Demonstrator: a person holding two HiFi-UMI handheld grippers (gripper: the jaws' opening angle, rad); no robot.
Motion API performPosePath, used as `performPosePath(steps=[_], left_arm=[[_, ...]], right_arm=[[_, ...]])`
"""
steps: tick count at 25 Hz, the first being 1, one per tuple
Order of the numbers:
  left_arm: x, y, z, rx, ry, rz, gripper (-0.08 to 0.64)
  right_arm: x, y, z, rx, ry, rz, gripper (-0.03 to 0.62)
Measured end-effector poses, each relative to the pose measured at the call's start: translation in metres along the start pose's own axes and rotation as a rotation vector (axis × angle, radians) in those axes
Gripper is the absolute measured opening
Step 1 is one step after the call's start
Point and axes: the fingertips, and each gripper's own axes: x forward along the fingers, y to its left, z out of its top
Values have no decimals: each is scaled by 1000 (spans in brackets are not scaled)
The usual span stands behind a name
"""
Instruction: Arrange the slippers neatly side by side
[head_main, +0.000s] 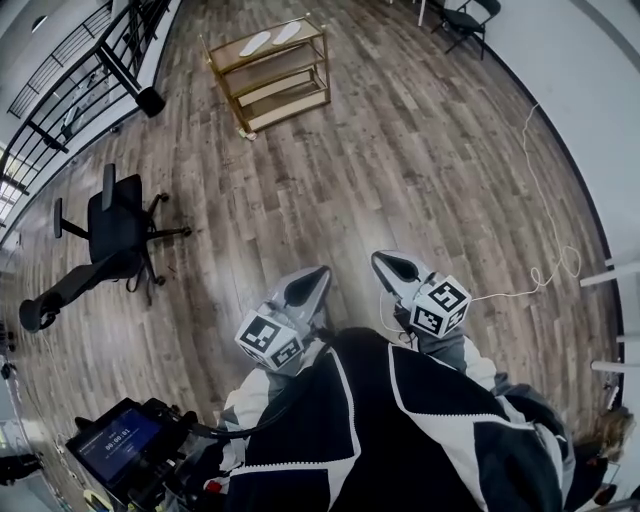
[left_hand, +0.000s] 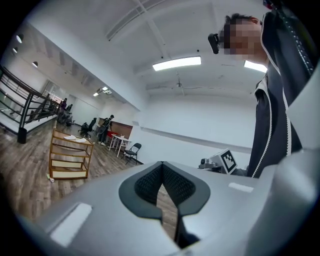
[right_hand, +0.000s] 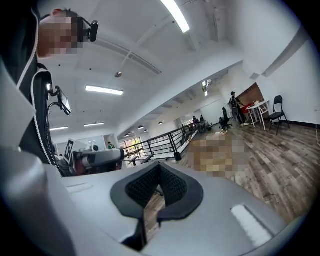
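Two white slippers (head_main: 270, 38) lie on the top board of a wooden shelf rack (head_main: 272, 78) far across the floor. The rack (left_hand: 69, 159) also shows at the left of the left gripper view, with the pale slippers (left_hand: 71, 137) on top. My left gripper (head_main: 314, 282) and right gripper (head_main: 384, 262) are held side by side close to my body, pointing towards the rack and far short of it. In the gripper views the left gripper (left_hand: 162, 173) and the right gripper (right_hand: 159, 176) have their jaws shut with nothing between them.
A black office chair (head_main: 116, 236) stands on the wood floor at the left. A black railing (head_main: 75, 95) runs along the far left. A folding chair (head_main: 466, 22) is at the back right, and a white cable (head_main: 548, 268) lies at the right. People stand by tables in the distance (left_hand: 106, 128).
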Motion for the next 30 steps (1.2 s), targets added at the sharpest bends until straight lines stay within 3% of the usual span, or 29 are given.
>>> performPosePath(steps=[13,22,30], left_arm=[[9,140,38,-3,14,-68,18],[9,202,48,-5,23,-120,18],[29,227,47,-37,24,-143,18]], right_arm=[[141,-21,31,13,-14,-30,5],[225,-19,42,-30,10,-18,5],[246,-37,38,-33,39,-24,5]])
